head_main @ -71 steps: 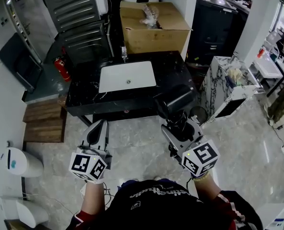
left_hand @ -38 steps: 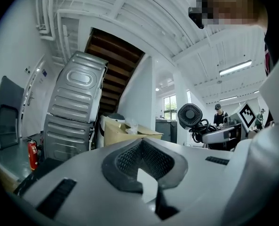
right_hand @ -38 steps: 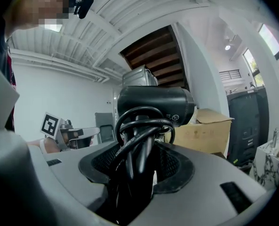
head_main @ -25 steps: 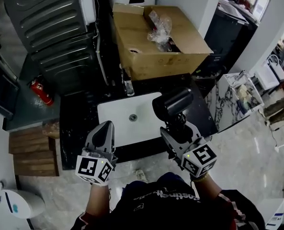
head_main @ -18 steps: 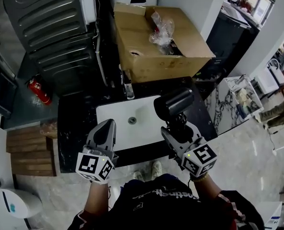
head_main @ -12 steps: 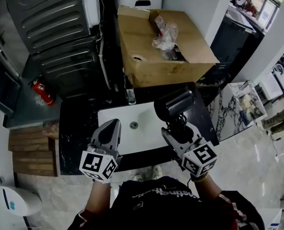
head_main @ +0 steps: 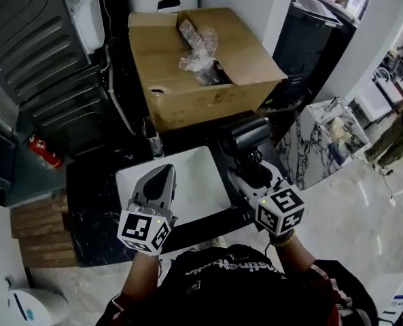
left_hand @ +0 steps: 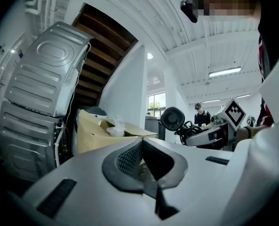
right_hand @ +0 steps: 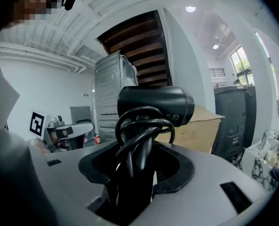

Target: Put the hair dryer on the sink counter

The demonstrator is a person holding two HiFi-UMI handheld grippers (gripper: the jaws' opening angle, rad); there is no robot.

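A black hair dryer point(head_main: 245, 134) with its cord coiled round the handle stands upright in my right gripper point(head_main: 251, 163), which is shut on the handle. It hangs over the right end of the black sink counter point(head_main: 92, 195), just right of the white basin point(head_main: 187, 175) and in front of the cardboard box. In the right gripper view the dryer point(right_hand: 153, 105) rises from between the jaws of my right gripper point(right_hand: 134, 168). My left gripper point(head_main: 160, 175) hovers over the basin, shut and empty. From the left gripper point(left_hand: 146, 166) view the dryer point(left_hand: 173, 118) shows at the right.
A large open cardboard box point(head_main: 194, 60) with plastic wrapping stands behind the counter. A faucet point(head_main: 152, 141) rises at the basin's back edge. Grey metal appliances point(head_main: 31, 46) and a red fire extinguisher point(head_main: 39, 151) are at the left, a marble cabinet point(head_main: 317, 138) at the right.
The counter has come closer beneath both grippers. The dryer, still held, now hangs over the counter's right end instead of short of it. The left gripper is over the basin.
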